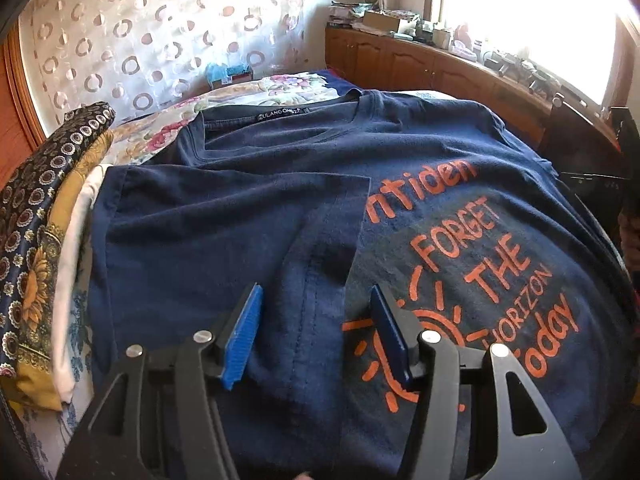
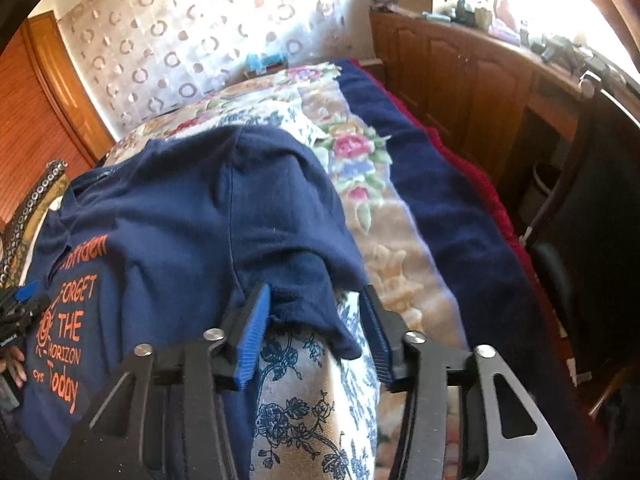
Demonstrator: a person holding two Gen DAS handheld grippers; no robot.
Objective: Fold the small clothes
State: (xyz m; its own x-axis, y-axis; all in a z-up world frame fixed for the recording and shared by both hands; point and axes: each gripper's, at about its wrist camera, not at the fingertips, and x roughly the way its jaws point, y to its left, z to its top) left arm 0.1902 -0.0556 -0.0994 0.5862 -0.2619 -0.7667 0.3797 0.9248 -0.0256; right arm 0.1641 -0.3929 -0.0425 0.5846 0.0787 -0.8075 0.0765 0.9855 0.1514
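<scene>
A navy T-shirt (image 1: 280, 184) with orange print lies flat on the bed, collar at the far end. Its left side is folded in over the chest and partly covers the print. My left gripper (image 1: 316, 312) is open just above the folded-in edge, holding nothing. In the right wrist view the shirt (image 2: 192, 216) lies left of centre with its right sleeve (image 2: 308, 280) spread out. My right gripper (image 2: 316, 312) is open with the sleeve's hem between its fingers, not clamped. The left gripper (image 2: 20, 308) shows at the left edge.
A stack of folded patterned cloths (image 1: 40, 240) lies at the shirt's left. A floral bedcover (image 2: 360, 184) and a navy blanket (image 2: 448, 200) lie to its right. Wooden cabinets (image 2: 480, 92) with clutter run along the bed's right side, and a patterned curtain (image 1: 140, 40) hangs behind.
</scene>
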